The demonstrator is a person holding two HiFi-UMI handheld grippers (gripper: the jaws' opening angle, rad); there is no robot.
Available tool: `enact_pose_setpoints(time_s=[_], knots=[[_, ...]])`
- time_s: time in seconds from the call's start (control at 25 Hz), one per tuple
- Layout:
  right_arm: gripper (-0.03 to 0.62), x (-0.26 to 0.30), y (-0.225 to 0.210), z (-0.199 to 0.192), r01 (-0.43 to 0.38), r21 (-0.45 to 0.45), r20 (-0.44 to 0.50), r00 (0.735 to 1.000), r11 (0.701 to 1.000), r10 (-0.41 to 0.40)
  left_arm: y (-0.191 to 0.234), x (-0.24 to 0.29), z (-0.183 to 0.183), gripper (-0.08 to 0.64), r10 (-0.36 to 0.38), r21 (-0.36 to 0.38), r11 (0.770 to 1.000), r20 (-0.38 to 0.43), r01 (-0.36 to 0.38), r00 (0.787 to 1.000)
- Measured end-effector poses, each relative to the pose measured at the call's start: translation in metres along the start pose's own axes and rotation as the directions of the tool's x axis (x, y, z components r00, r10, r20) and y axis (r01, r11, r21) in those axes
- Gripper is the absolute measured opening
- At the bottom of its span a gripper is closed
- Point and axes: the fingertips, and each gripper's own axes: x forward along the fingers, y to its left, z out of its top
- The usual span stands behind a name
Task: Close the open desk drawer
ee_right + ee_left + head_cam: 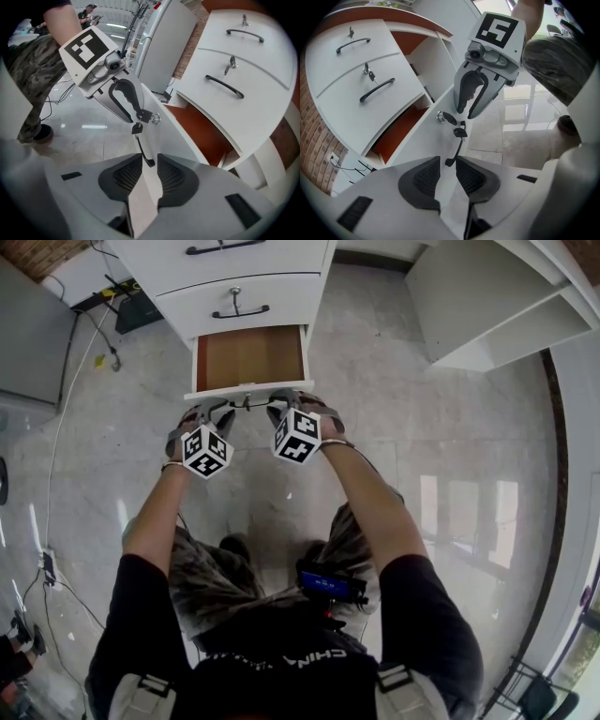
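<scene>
Glossy grey floor [375, 381] bears white desk [234, 277] and cables [59, 432]

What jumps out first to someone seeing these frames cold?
The bottom desk drawer stands pulled out, its brown inside showing, below two shut drawers at the top of the head view. Both marker-cube grippers meet at its front: the left gripper and the right gripper each have narrowly parted jaws around one end of the black handle, with a key in the lock beside it.
</scene>
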Motion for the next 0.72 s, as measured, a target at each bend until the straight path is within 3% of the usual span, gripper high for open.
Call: enact_pose_setpoints(time_s=[0.2,0.36,0.72], knots=[[0.092,0.012,0.003,-0.008,-0.006,-0.025,-0.005,1.0,1.0,0.006,-0.007,0.013,-0.002,0.098,-0.018,0.068,0.998,-0.018,0.019,1.0],[0.092,0.022,-0.007,-0.016,0.014,0.01,-0.013,1.0,1.0,-0.013,-0.002,0.023,-0.003,0.098,-0.003,0.08,0.997,-0.018,0.005,1.0],[0.089,0.042,-0.036,-0.012,0.027,0.028,-0.024,0.999,0.999,-0.026,0.027,0.046,-0.004,0.098,0.043,-0.007,0.999,-0.043,-0.043,0.998]])
